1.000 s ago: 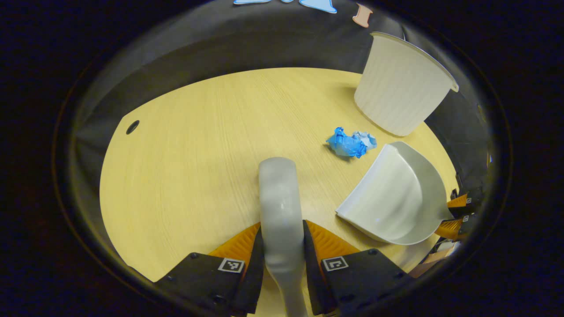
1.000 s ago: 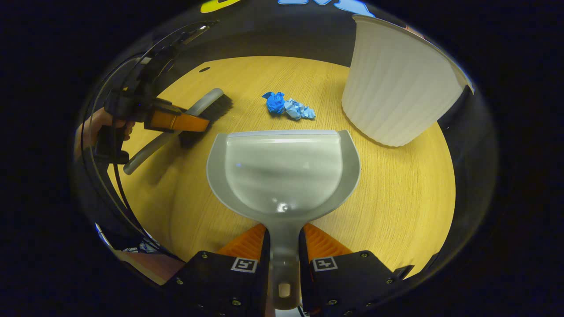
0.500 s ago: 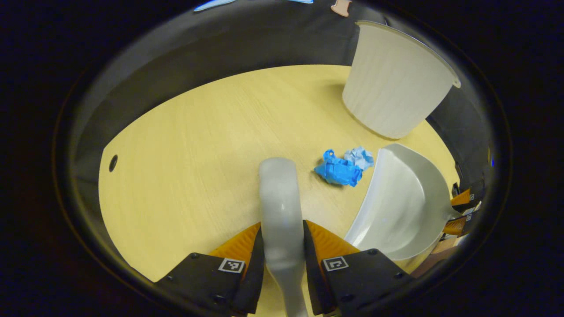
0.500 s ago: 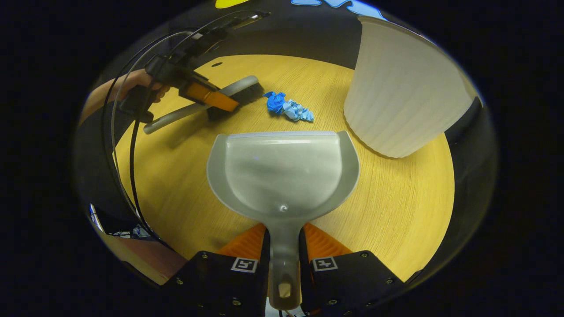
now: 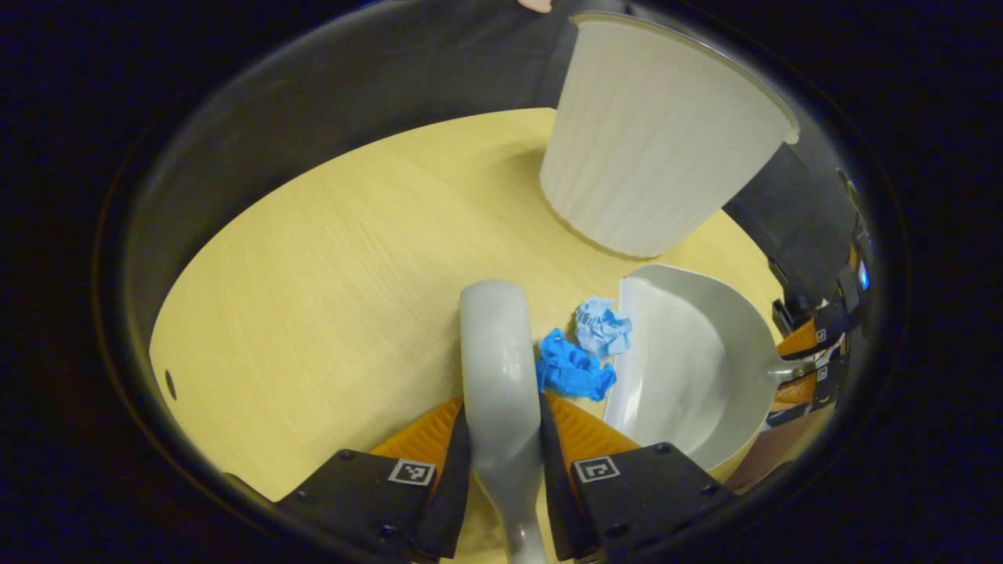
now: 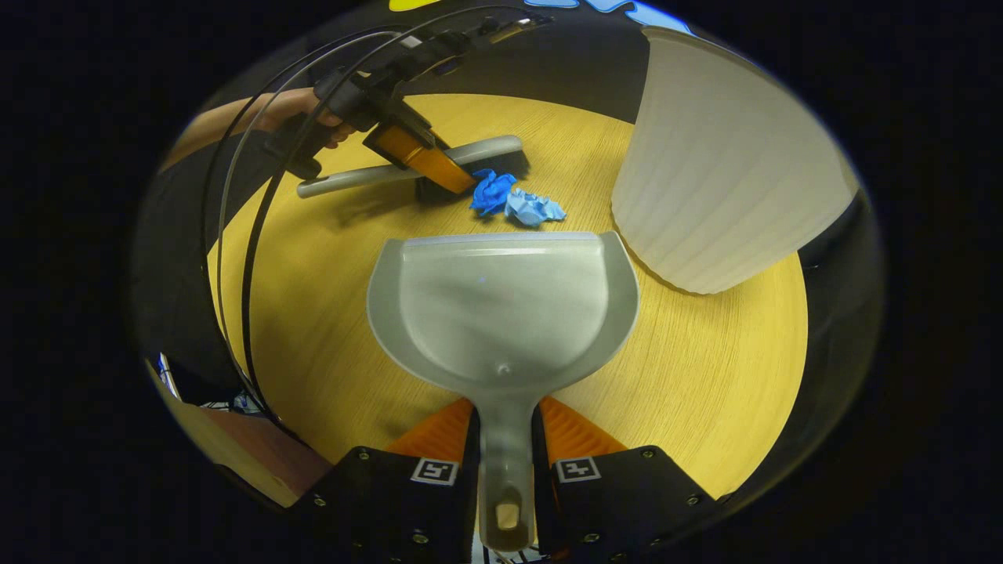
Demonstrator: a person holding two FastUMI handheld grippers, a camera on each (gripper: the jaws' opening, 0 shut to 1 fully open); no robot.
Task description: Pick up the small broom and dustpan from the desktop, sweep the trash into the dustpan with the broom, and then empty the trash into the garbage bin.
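wooden desktop (image 5: 313,274), bin (image 5: 642,149), trash (image 5: 584,356)

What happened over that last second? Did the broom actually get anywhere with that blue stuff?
Yes. The left gripper carried the broom across the desktop until its bristles reached the crumpled blue trash. The trash now lies closer to the dustpan lip, still outside it. The right gripper kept its grip on the dustpan handle, and the white garbage bin stayed upright.

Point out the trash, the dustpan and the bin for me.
trash (image 6: 513,201), right gripper view, middle of the blue wad.
dustpan (image 6: 501,305), right gripper view, middle of its pan.
bin (image 5: 650,149), left gripper view, ribbed side wall.
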